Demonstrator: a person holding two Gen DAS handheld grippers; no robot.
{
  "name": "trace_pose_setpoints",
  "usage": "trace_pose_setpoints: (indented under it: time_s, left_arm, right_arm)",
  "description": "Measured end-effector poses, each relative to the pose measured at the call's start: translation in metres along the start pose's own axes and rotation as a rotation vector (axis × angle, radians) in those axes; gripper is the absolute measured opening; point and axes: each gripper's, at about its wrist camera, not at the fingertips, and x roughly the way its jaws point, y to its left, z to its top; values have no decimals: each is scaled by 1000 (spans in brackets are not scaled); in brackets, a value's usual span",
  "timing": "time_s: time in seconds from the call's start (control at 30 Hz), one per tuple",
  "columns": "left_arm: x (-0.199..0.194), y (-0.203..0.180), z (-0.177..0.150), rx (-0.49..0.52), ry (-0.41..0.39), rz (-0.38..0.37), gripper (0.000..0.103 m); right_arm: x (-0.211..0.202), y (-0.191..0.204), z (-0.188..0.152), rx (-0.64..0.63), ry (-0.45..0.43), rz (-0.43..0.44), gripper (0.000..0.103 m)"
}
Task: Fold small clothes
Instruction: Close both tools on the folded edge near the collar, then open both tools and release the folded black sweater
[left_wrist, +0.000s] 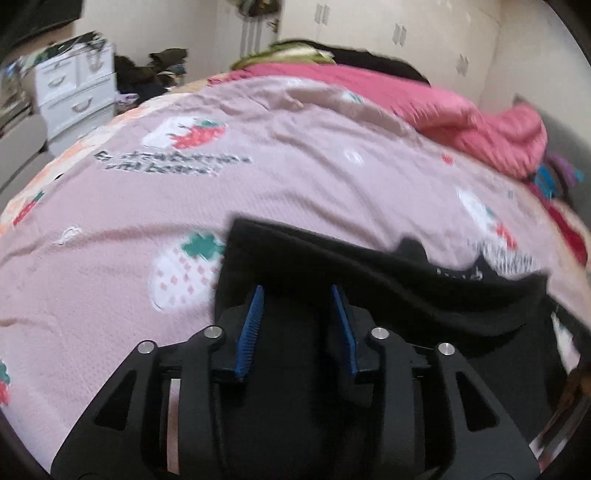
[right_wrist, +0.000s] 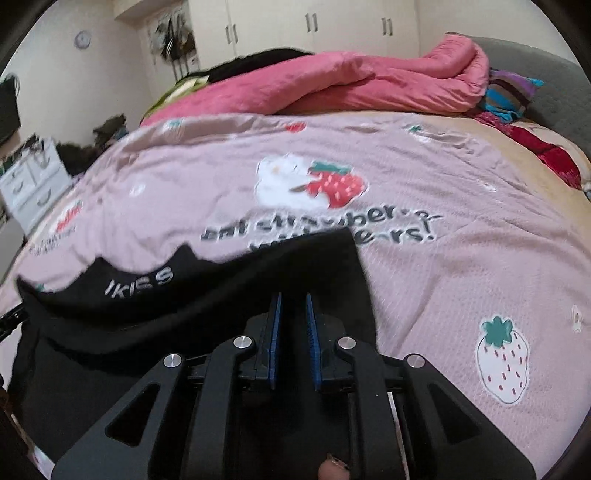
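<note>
A black garment (left_wrist: 369, 280) with white lettering (right_wrist: 138, 282) lies bunched at the near edge of a pink strawberry-print bedspread (left_wrist: 295, 166). In the left wrist view its raised edge runs across in front of my left gripper (left_wrist: 298, 291). That gripper's blue pads (left_wrist: 255, 317) stand clearly apart, with black cloth lying between and under them, not squeezed. In the right wrist view my right gripper (right_wrist: 293, 299) has its blue pads (right_wrist: 275, 332) nearly together on a fold at the right end of the black garment (right_wrist: 221, 288). The bedspread (right_wrist: 443, 277) stretches flat beyond it.
A rumpled pink quilt (right_wrist: 332, 81) lies along the far side of the bed, with a striped cushion (right_wrist: 513, 92) and red cloth (right_wrist: 554, 155) at the right. A white drawer unit (left_wrist: 74, 88) and dark clothes stand beyond the bed's left side. Wardrobe doors (right_wrist: 314, 22) line the back wall.
</note>
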Motion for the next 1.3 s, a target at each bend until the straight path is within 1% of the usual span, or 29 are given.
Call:
trace_pose_setpoints:
  time_s: [0.07,0.1,0.13,0.17,0.2,0.3,0.37,0.43,0.5,0.63,0.67,0.73,0.83,0.9,1.0,1.03,1.1,1.17,1.2,1.3]
  left_arm:
    - [-6,13,3,-44,-24,16,39]
    - [-9,18,4,-62,-29,15,42]
    - [-13,23,4,-78,-32,11,45]
    - [-16,26,4,-84,-33,11,47]
    - [-19,30,3,-90,-33,14,51]
    - [-21,33,-2,-72,-11,26,53]
    - [-19,33,-8,-56,4,45,53]
    - [-19,33,-15,-46,14,51,56]
    - [-21,31,-20,-30,14,72,59]
    - [-21,27,-30,7,33,106,62]
    - [-19,27,-31,16,41,118,62]
    - [-14,26,-36,41,61,144,63]
    - [-9,26,-39,52,73,162,65]
    - [-10,26,-40,52,72,168,66]
    - [-12,25,-41,50,71,168,68]
    - [-13,25,-41,50,70,166,70]
    - [-16,23,-42,53,69,161,71]
    - [-21,19,-43,60,68,155,72]
    - [-23,18,-44,62,69,151,76]
    - [-31,16,-45,57,63,132,84]
  right_arm:
    - [-2,-7,1,15,-10,-19,13]
    - [-4,-10,2,19,-10,-25,17]
    - [-5,-13,3,19,-10,-33,28]
    - [-7,-15,2,19,-8,-45,34]
    - [-7,-18,1,15,5,-58,44]
    - [-5,-22,-3,-9,48,-103,46]
    - [-1,-25,-8,-5,88,-87,48]
    - [2,-25,-13,-6,110,-85,55]
    - [5,-24,-19,-26,127,-109,56]
    - [5,-27,-26,-22,134,-152,64]
    - [4,-29,-28,-12,134,-158,65]
    - [2,-35,-30,8,132,-169,72]
    - [-3,-43,-33,45,127,-165,73]
    - [-11,-43,-32,42,109,-180,73]
    - [-23,-38,-31,24,79,-176,75]
    - [-28,-35,-30,24,68,-162,80]
    - [-36,-32,-29,26,46,-148,86]
    - [-44,-26,-27,21,29,-132,88]
    - [-47,-24,-27,18,24,-128,89]
    - [-55,-15,-27,5,9,-103,91]
